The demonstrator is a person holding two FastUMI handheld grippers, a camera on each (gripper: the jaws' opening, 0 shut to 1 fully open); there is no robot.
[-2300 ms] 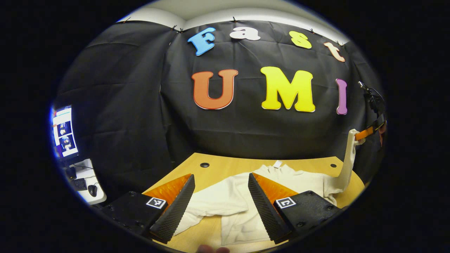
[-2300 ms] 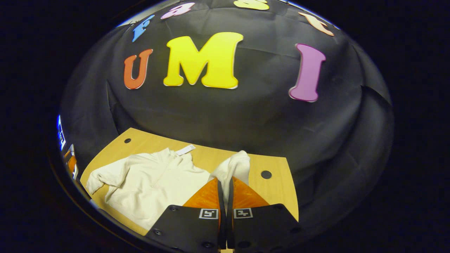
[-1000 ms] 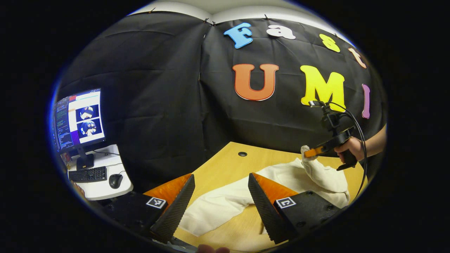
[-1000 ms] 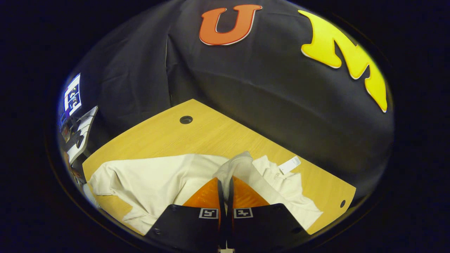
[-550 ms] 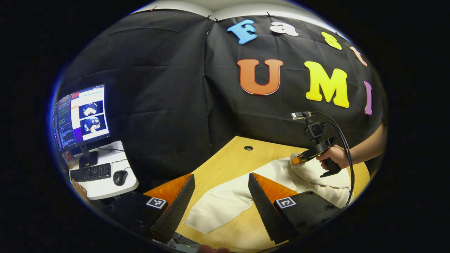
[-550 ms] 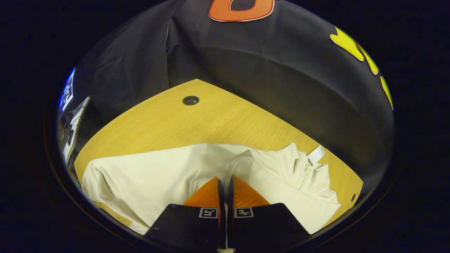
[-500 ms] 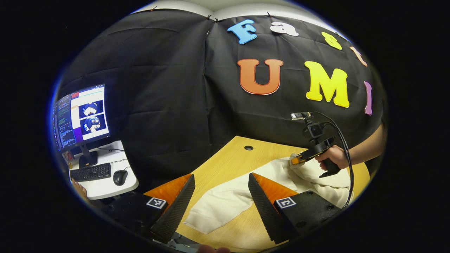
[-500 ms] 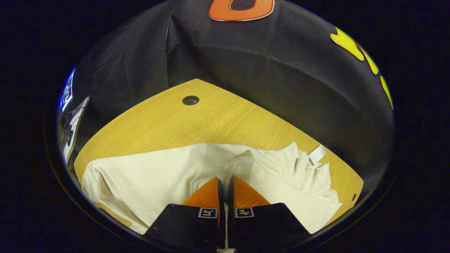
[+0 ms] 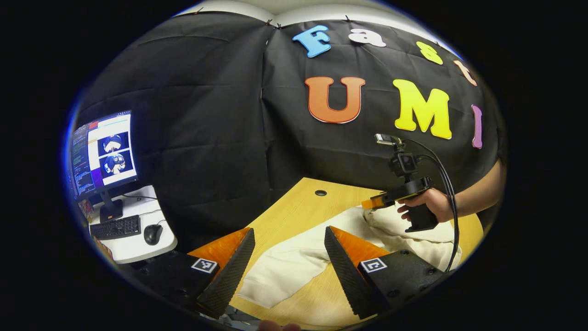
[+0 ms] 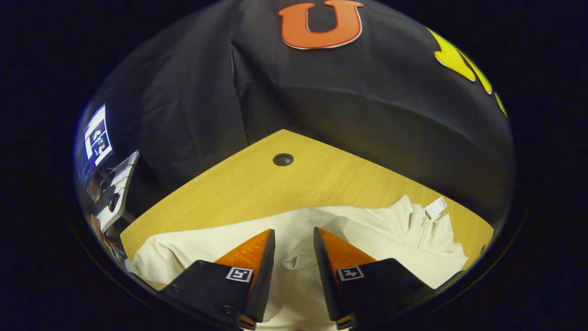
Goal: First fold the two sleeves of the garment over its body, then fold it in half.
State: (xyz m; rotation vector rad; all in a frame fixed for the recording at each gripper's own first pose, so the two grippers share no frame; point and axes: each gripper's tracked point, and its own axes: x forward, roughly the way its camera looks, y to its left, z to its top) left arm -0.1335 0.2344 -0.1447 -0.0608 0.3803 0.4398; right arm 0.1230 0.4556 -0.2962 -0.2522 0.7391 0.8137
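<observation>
Here, wooden table [image 10: 257,184], cream garment [image 10: 381,234], apparently monitor [image 9: 102,154] leftward.

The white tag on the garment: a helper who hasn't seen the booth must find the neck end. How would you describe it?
On the wooden table lies a cream garment. At its zip collar, toward the right in the right gripper view, a small white tag sticks out onto bare wood. It is the one flat, bright white rectangle against the soft cream cloth.

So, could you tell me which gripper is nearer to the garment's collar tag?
Right. The right gripper hangs open over the garment, with the tag just beyond. The left gripper hangs open by the far sleeve.
</observation>
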